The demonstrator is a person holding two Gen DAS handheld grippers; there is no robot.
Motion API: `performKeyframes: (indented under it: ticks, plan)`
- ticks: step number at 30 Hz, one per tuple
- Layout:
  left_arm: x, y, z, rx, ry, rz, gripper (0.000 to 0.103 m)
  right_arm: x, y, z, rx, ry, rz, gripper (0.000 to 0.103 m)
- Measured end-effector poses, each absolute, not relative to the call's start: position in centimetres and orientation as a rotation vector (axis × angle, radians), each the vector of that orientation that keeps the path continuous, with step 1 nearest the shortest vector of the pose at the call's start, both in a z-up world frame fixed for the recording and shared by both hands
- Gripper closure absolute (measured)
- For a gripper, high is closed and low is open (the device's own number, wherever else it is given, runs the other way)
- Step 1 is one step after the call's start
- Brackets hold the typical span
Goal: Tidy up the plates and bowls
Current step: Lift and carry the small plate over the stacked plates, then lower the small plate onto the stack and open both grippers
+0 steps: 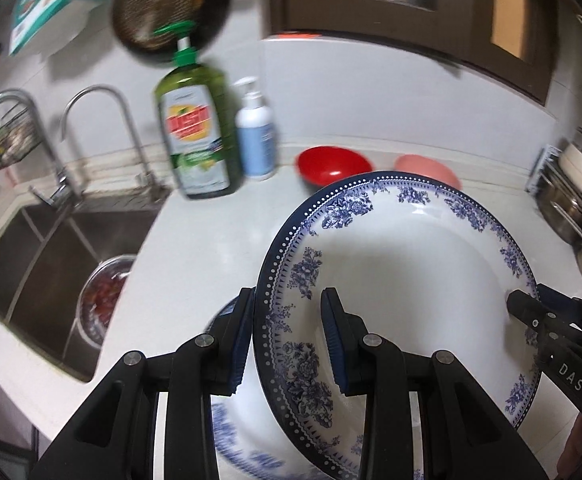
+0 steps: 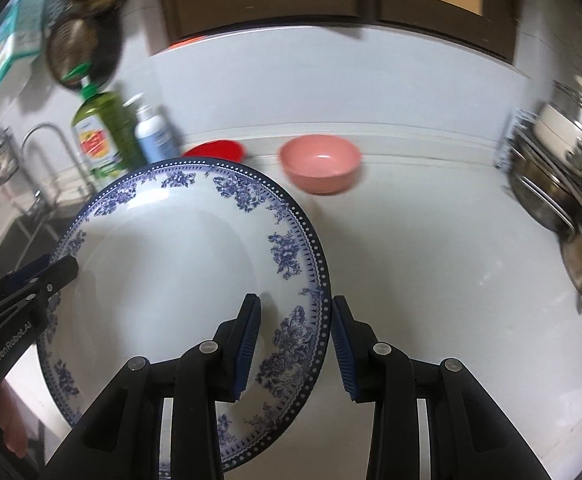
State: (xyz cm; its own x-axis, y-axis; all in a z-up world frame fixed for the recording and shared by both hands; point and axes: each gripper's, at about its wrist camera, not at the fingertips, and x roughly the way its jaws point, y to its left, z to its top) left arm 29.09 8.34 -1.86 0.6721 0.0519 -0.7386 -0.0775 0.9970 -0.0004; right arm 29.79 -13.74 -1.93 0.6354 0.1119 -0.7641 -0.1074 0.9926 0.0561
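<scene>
Both tools straddle opposite rims of one round white ceramic plate with a blue floral border [image 1: 403, 280]. The left gripper [image 1: 291, 344] has its jaws fairly wide, one pad under the plate's left rim and one over the well; whether the pads press the rim I cannot tell. The right gripper [image 2: 297, 344] stands likewise at the right rim, jaws wide, rim between the pads with a visible gap on the outer side. The plate is tilted and lifted off the white worktop [image 2: 431, 264], directly above a second blue-patterned white plate [image 1: 227, 436] lying near the front edge; stacking is probably the step in hand, and lowering it level onto that lower plate is the relation that matters. Both hands are equally near. Farther back, along the worktop's rear edge, a red plastic bowl [image 1: 333, 166] and a pink plastic bowl [image 2: 321, 164] sit apart, clear of the path. At rear left stand a green dish-soap pump bottle [image 1: 197, 136] and a white-and-blue pump bottle [image 1: 255, 134], beside the steel sink [image 1: 47, 272].
</scene>
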Motion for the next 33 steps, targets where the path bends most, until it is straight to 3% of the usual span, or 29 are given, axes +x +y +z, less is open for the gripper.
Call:
performKeyframes:
  ticks: [15, 33]
  plan:
    - [28.4, 14.8, -7.3, -0.05, 0.963, 0.161, 0.069, 30.3, -4.8, -5.6, -0.126, 0.973, 0.261, 0.066]
    - [30.6, 15.5, -11.8, -0.015, 1.099, 0.096, 0.068, 31.6, -2.6, -11.0, -0.148, 1.108, 0.208, 0.066]
